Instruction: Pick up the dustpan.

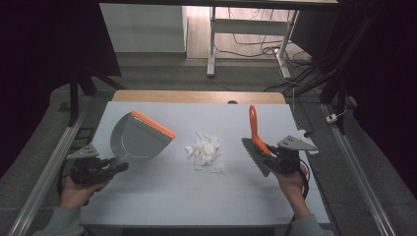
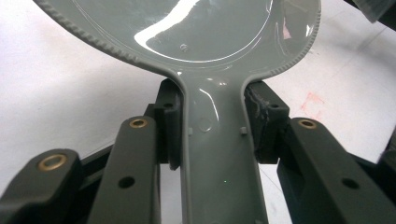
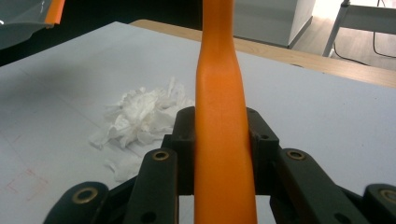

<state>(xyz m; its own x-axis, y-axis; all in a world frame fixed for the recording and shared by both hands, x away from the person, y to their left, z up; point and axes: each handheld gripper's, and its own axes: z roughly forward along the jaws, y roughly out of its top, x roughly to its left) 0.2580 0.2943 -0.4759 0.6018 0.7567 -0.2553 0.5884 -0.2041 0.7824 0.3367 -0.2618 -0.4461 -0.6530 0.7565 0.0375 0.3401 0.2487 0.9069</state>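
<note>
Dark room, grey carpet floor (image 1: 162, 73), white desk legs (image 1: 212, 44), tangled cables (image 1: 255, 46)

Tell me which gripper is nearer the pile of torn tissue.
Right. The right gripper, shut on the brush, sits just right of the tissue pile. The left gripper, clamping the dustpan, is farther off on its left.

Grey dustpan (image 1: 137, 140) tilted, lifted; orange brush (image 1: 255, 135) upright, prob. lifted.

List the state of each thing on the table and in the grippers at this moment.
Dustpan: held by its handle, raised and tilted.
Brush: held by its orange handle.
Paper scraps: piled loose, unswept.
Left gripper: shut on the dustpan.
Right gripper: shut on the brush.
</note>
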